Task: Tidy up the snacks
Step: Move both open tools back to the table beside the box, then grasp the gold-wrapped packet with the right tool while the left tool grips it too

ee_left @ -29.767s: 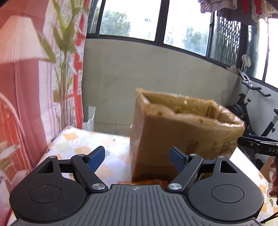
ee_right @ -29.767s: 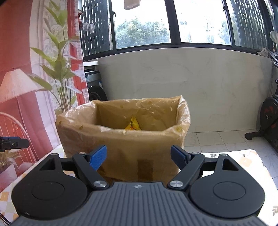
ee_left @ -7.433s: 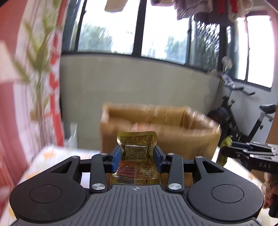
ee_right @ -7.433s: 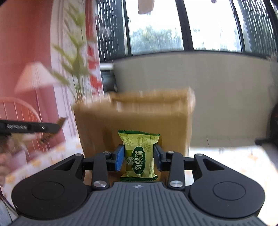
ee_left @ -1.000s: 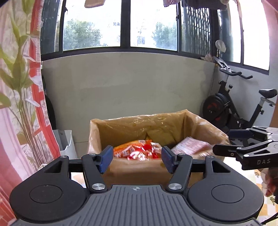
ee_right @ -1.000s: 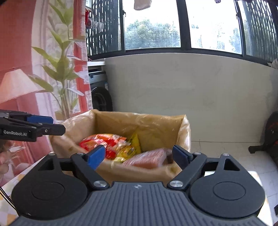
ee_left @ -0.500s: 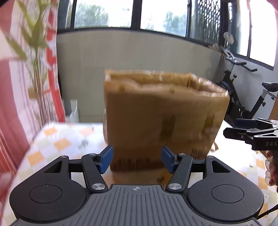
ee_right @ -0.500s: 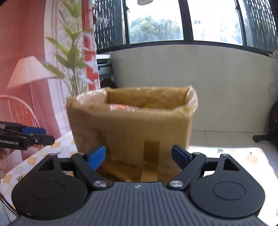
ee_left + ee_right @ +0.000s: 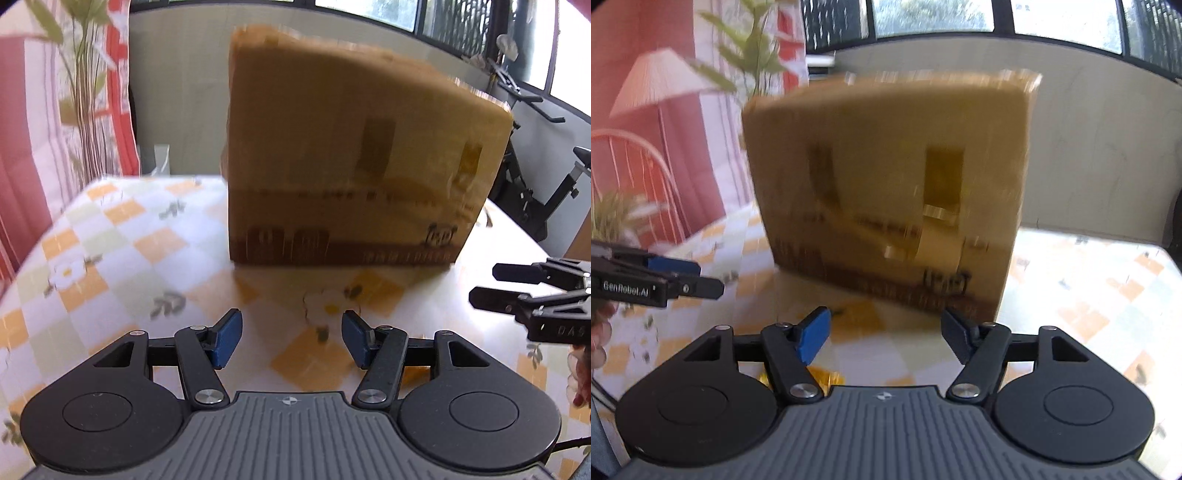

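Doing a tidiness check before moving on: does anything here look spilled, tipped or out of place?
Nothing stands out. The brown cardboard box stands upright on the orange-checked tablecloth, and both the left gripper and right gripper are open and empty.

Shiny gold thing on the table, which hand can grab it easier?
Right, probably. The shiny gold thing lies just below the open right gripper, by its blue finger pad. The open left gripper has only tablecloth between its fingers.
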`<state>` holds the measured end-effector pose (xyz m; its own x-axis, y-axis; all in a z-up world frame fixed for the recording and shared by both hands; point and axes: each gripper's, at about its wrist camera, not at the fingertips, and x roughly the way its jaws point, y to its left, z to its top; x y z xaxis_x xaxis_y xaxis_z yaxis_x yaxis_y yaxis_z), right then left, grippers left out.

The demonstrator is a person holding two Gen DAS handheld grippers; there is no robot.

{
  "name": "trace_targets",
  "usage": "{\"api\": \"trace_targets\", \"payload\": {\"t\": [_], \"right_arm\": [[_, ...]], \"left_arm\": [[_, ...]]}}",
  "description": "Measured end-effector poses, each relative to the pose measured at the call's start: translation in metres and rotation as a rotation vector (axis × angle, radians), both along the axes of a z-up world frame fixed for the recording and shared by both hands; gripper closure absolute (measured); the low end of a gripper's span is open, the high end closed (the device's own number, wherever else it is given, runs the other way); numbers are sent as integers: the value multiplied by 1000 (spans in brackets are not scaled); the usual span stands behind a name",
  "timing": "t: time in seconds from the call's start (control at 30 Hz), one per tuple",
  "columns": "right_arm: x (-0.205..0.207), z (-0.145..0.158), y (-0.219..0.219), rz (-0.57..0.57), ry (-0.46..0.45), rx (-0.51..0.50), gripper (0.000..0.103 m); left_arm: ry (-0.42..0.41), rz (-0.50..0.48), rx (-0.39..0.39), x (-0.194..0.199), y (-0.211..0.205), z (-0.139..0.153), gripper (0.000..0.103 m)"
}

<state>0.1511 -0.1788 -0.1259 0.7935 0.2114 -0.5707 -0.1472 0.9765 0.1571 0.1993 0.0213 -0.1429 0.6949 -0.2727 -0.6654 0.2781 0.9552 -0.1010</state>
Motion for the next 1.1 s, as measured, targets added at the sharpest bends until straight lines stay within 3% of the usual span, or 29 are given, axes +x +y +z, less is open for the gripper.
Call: {"api": "trace_targets", "payload": {"t": [0.3,0.47,0.63,0.87,0.9,1.0,1.1], "right_arm": [[-7,-33,29,113,99,-34,43],[-7,-40,40,168,114,-75,46],[-2,-42,44,184,120,-81,58],[-1,-43,52,208,108,-109,60],[-1,-43,52,207,109,-108,60],[0,-43,53,202,117,-109,60],[-1,-43,52,190,115,-108,60]], "left_arm": [[114,-38,-67,-10,-8,-30,49],[139,-81,-110,-6,-17,-33,50],[181,-108,-166,4,-31,-38,51],[207,-136,-183,12,-50,-46,52],[209,-137,-186,14,-51,-47,54],[224,-140,-204,17,-51,-50,70],[225,-143,-210,17,-53,-51,76]]}}
